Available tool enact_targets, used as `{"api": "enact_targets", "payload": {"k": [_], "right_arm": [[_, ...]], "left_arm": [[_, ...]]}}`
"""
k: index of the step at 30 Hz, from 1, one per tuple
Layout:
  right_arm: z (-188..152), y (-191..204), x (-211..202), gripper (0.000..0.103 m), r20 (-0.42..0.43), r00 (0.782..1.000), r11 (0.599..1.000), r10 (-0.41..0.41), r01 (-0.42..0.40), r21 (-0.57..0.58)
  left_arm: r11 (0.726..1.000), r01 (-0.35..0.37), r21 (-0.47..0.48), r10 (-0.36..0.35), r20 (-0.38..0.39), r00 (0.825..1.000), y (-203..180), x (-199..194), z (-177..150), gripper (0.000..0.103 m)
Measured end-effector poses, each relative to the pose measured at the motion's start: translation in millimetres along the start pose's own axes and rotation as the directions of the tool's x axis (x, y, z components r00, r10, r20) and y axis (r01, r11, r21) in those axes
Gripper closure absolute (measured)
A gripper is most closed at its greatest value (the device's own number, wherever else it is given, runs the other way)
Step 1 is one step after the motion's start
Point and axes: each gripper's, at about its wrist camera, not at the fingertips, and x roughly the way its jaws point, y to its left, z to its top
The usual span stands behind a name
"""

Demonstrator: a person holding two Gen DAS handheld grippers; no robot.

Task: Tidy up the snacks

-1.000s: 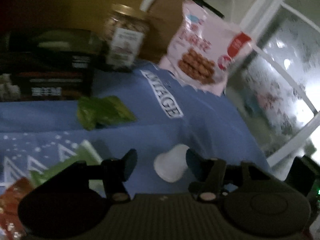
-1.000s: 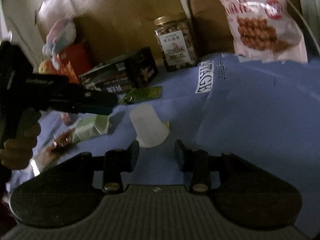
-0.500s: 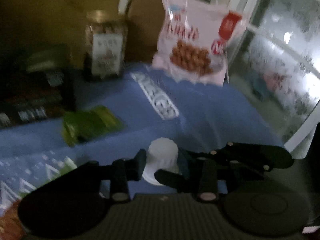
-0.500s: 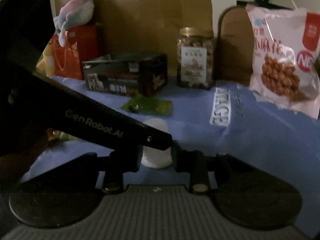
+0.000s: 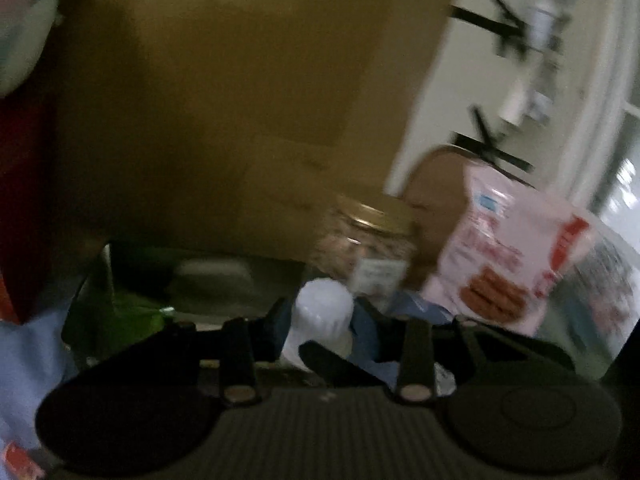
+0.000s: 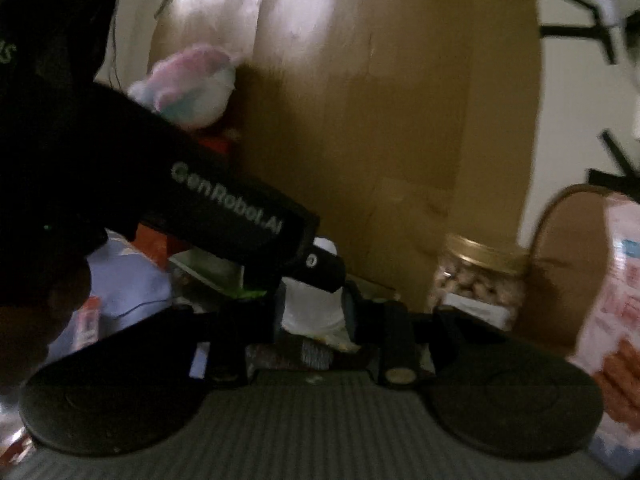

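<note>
Item in hand: white plastic cup point(image 5: 322, 312), off the blue-clothed table point(image 5: 24, 360), gripped from two sides.
- Left gripper point(image 5: 320, 320): jaws on the cup, easing open slightly.
- Right gripper point(image 6: 314, 308): jaws clamped on the same cup point(image 6: 312, 308).

Upright at the back:
- gold-lidded nut jar point(image 6: 478, 280)
- pink biscuit bag point(image 5: 508, 264), before the cardboard box point(image 6: 380, 120)

Outstanding: green packet point(image 5: 120, 320) and red wrapper point(image 5: 20, 460) lie loose. Judged early to midway; the cup's destination is not visible.
</note>
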Motion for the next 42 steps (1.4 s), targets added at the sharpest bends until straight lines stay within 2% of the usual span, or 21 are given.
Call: {"api": "enact_targets", "payload": {"k": [2, 4, 7, 10, 12, 14, 16, 18, 21, 24, 25, 26, 28, 31, 33, 35, 37, 40, 42], "right_arm": [[-1, 0, 23, 0.068, -0.044, 0.999, 0.999, -0.028, 0.027, -0.019], [-3, -3, 25, 0.069, -0.053, 0.997, 0.999, -0.048, 0.048, -0.001], [-9, -15, 1, 0.068, -0.039, 0.999, 0.997, 0.004, -0.001, 0.082], [-23, -26, -27, 0.068, -0.068, 0.996, 0.984, 0.057, -0.044, 0.174], [-37, -32, -44, 0.065, -0.110, 0.985, 0.960, 0.135, -0.103, 0.259], [-56, -39, -57, 0.065, -0.156, 0.960, 0.919, 0.232, -0.164, 0.357], [-76, -42, -66, 0.065, -0.189, 0.935, 0.872, 0.301, -0.189, 0.451], [-89, -38, -72, 0.065, -0.214, 0.918, 0.843, 0.333, -0.188, 0.505], [-101, -34, -70, 0.063, -0.236, 0.911, 0.823, 0.339, -0.165, 0.544], [-103, -32, -65, 0.063, -0.223, 0.900, 0.788, 0.374, -0.182, 0.588], [-103, -28, -62, 0.062, -0.214, 0.897, 0.777, 0.387, -0.192, 0.600], [-103, -28, -61, 0.062, -0.209, 0.892, 0.767, 0.401, -0.203, 0.608], [-101, -16, -60, 0.063, -0.212, 0.890, 0.775, 0.403, -0.209, 0.596], [-102, -10, -70, 0.063, -0.218, 0.906, 0.807, 0.362, -0.188, 0.560], [-105, -12, -74, 0.064, -0.212, 0.907, 0.797, 0.365, -0.186, 0.574], [-107, -13, -76, 0.063, -0.206, 0.907, 0.796, 0.367, -0.192, 0.575], [-103, -6, -79, 0.069, -0.210, 0.922, 0.829, 0.326, -0.171, 0.532], [-94, 1, -81, 0.072, -0.199, 0.944, 0.869, 0.263, -0.143, 0.473], [-86, 0, -83, 0.072, -0.168, 0.957, 0.880, 0.237, -0.139, 0.454]], "left_arm": [[0.998, -0.044, -0.034, 0.044, -0.016, 0.999, 14, 12, 1, 0.065], [0.996, -0.066, -0.065, 0.065, -0.018, 0.998, 26, 12, -1, 0.065], [0.994, -0.038, -0.104, 0.037, -0.007, 0.999, 36, -3, -10, 0.065], [0.994, -0.013, -0.112, 0.010, -0.025, 1.000, 38, -24, -25, 0.065], [0.995, -0.002, -0.099, -0.004, -0.063, 0.998, 35, -39, -40, 0.064], [0.994, 0.017, -0.104, -0.029, -0.108, 0.994, 34, -51, -60, 0.059], [0.991, 0.035, -0.130, -0.054, -0.144, 0.988, 35, -62, -78, 0.058], [0.984, 0.048, -0.170, -0.079, -0.182, 0.980, 38, -70, -94, 0.058], [0.973, 0.064, -0.222, -0.114, -0.222, 0.968, 38, -75, -116, 0.058], [0.970, 0.046, -0.241, -0.111, -0.267, 0.957, 32, -64, -133, 0.057], [0.968, 0.053, -0.246, -0.121, -0.271, 0.955, 31, -60, -139, 0.057], [0.970, 0.054, -0.237, -0.113, -0.245, 0.963, 28, -61, -142, 0.057], [0.974, 0.048, -0.223, -0.103, -0.242, 0.965, 23, -62, -142, 0.057], [0.958, 0.081, -0.274, -0.150, -0.242, 0.959, 27, -59, -140, 0.057], [0.952, 0.104, -0.287, -0.175, -0.233, 0.957, 27, -57, -138, 0.060], [0.957, 0.096, -0.273, -0.161, -0.229, 0.960, 23, -54, -136, 0.062], [0.961, 0.093, -0.261, -0.154, -0.227, 0.962, 19, -51, -133, 0.063], [0.963, 0.112, -0.244, -0.161, -0.191, 0.968, 15, -56, -122, 0.063], [0.965, 0.119, -0.233, -0.160, -0.166, 0.973, 12, -60, -112, 0.063]]}}
